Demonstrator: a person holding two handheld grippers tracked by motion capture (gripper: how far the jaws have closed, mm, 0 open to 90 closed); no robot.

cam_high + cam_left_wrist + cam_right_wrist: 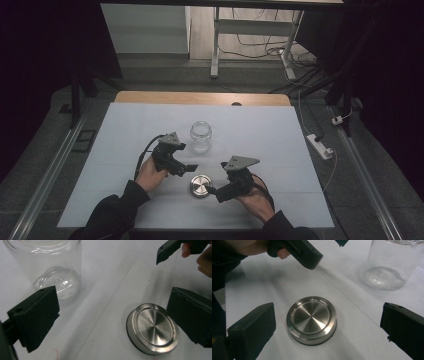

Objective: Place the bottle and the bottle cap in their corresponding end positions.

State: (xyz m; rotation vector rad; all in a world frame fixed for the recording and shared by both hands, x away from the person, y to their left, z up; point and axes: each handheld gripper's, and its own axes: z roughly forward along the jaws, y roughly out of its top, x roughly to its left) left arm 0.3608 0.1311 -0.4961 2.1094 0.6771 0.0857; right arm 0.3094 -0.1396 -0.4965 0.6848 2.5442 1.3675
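Observation:
A clear glass jar (pixel 200 136) stands upright and lidless in the middle of the white table top (pixel 125 150). Its round brushed-metal lid (pixel 201 185) lies flat nearer the front. My left gripper (pixel 189 168) hovers just left of the lid, pointing right, jaws open and empty. In the left gripper view the lid (pixel 152 328) lies by the right jaw and the jar (pixel 50 265) stands behind the left one. My right gripper (pixel 215 193) comes at the lid from the right. In the right gripper view its jaws stand wide on either side of the lid (pixel 312 318), clear of it.
The jar (pixel 392 265) is at the upper right of the right gripper view, and one jaw of the left gripper (pixel 304 253) hangs just beyond the lid. A wooden table edge (pixel 200 97) runs along the back. A white power strip (pixel 320 146) lies on the floor at right.

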